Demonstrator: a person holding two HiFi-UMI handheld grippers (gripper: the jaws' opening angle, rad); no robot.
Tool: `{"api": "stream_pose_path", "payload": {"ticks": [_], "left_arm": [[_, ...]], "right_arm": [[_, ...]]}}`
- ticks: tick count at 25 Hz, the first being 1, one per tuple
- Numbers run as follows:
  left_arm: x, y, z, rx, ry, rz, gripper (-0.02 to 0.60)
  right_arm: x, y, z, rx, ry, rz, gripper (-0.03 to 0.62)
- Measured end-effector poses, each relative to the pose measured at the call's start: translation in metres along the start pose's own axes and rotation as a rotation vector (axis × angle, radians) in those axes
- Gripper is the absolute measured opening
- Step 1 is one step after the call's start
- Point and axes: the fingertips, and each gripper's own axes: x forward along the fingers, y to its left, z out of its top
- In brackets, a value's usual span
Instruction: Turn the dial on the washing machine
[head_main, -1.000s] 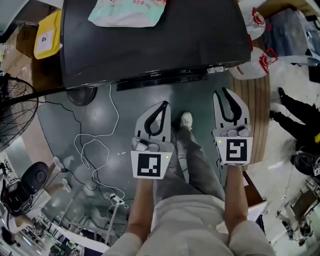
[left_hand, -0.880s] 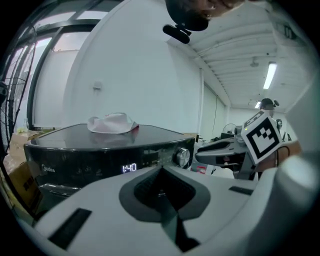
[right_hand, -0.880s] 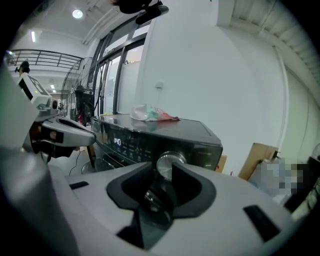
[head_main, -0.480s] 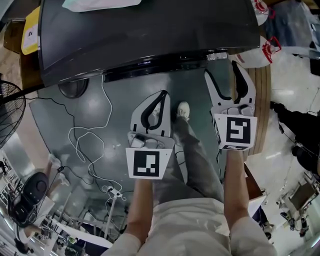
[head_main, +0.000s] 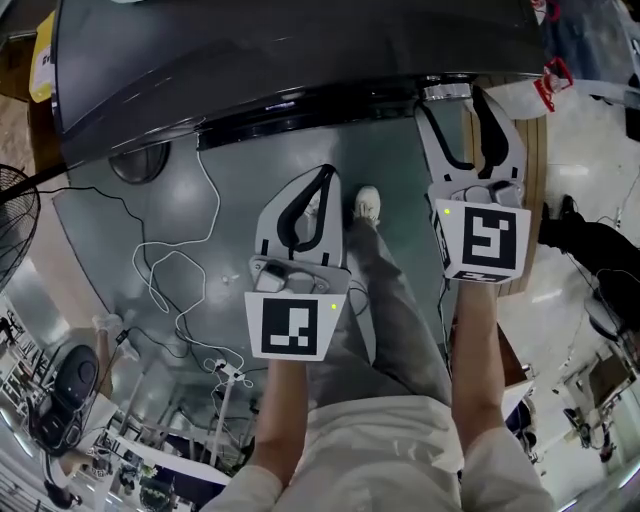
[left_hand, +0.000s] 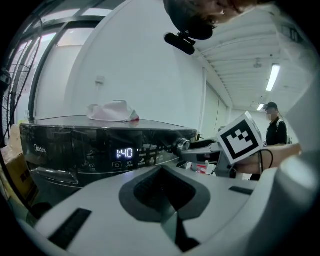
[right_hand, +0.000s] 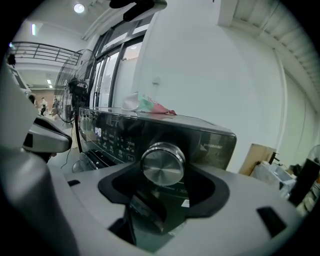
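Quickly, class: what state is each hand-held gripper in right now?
Left hand-held gripper: shut, empty.
Right hand-held gripper: open, its jaws have just been opening; the dial sits between them, not gripped.

The washing machine (head_main: 300, 60) blocks ahead; cables (head_main: 170, 270) cross the open floor (head_main: 400, 170).

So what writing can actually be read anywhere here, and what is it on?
"1:40": lit display on the washing machine front.
"Midea": brand logo at the panel's left end.
Small labels around the display: too small to read.
Print right of the dial: too blurred to read.
Yellow box's label, head view: too small to read.
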Motion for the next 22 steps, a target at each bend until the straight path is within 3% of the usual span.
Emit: {"api": "stream_pose_path", "payload": {"ticks": [4, 22], "left_arm": [[0.0011, 0.0033, -0.0046, -0.005, 0.009, 0.002, 0.012], [0.0047, 0.0062, -0.009, -0.007, 0.019, -0.013, 0.012]], "right_arm": [[0.0003, 0.0006, -0.0007, 0.037, -0.002, 0.007, 0.276], [-0.0018, -0.0036, -0.005, 0.399, 0.006, 0.075, 0.275]]}}
